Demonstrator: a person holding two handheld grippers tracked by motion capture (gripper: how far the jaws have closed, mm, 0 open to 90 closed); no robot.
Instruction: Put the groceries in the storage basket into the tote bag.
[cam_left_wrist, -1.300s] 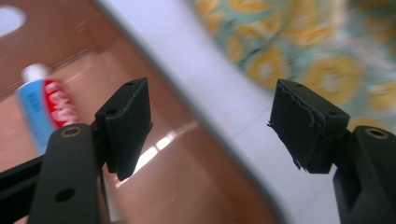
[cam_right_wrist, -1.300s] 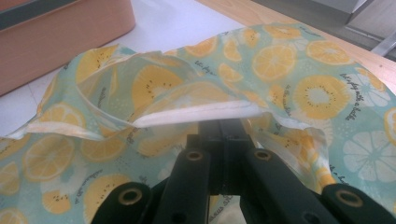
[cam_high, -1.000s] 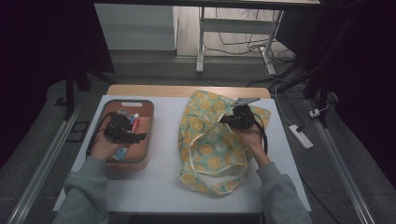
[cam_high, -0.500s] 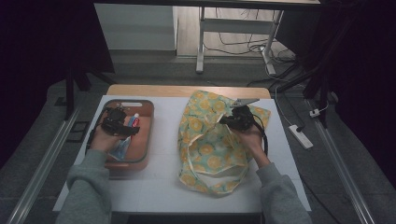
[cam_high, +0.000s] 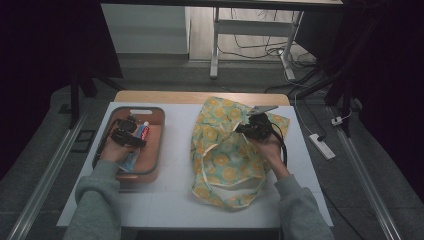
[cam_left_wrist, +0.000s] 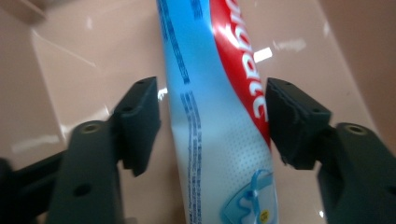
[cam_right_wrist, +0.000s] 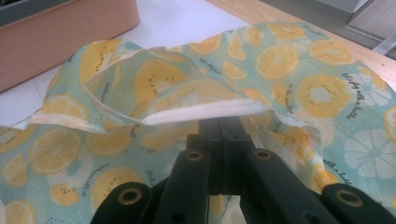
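Note:
A red, white and blue toothpaste tube (cam_high: 132, 158) (cam_left_wrist: 215, 93) lies in a pink tray (cam_high: 155, 116) at the table's left. My left gripper (cam_high: 131, 144) (cam_left_wrist: 212, 126) is down in the tray, with the tube between its jaws. Its jaws have just been closing; the right pad is at the tube's edge and a thin gap remains on the left. A lemon-print fabric bag (cam_high: 225, 165) (cam_right_wrist: 289, 88) lies in the middle of the table. My right gripper (cam_high: 242, 130) (cam_right_wrist: 222, 123) is shut on the bag's rim and holds the mouth lifted.
The tray's pink wall (cam_right_wrist: 65, 32) stands to the bag's left, with bare white tabletop (cam_high: 175, 150) between them. A power strip (cam_high: 321, 146) lies on the floor at the right, and a metal table leg (cam_high: 215, 45) stands beyond the far edge.
My left gripper has sunk lower into the tray over the toothpaste tube and its jaws have narrowed around it. The right gripper and the bag have not moved.

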